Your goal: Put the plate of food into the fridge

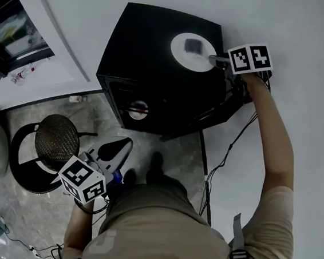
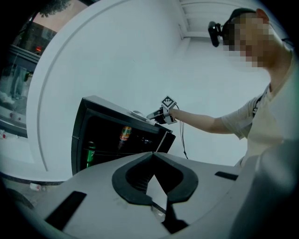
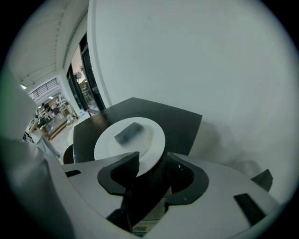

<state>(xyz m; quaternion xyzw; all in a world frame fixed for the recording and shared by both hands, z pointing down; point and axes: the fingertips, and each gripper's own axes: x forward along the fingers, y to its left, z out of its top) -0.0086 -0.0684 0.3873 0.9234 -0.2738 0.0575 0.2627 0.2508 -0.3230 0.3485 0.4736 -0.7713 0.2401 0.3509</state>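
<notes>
A white plate [image 1: 194, 53] with a dark piece of food [image 1: 192, 45] lies on top of the black fridge [image 1: 153, 45]. My right gripper [image 1: 211, 59] is at the plate's right edge. In the right gripper view its jaws stand apart, open, and the plate's [image 3: 131, 140] near rim shows in the gap between them [image 3: 152, 158]. The fridge [image 2: 93, 135] is open at the front, its door [image 2: 164, 140] swung aside. My left gripper [image 1: 121, 146] hangs low in front of the fridge, shut with nothing in it [image 2: 152, 155].
Inside the fridge stand a green bottle [image 2: 89, 154] and an orange can [image 2: 125, 133]. A round black stool [image 1: 54, 143] is on the floor at the left. Cables [image 1: 222, 161] run down beside the fridge. A white wall stands behind it.
</notes>
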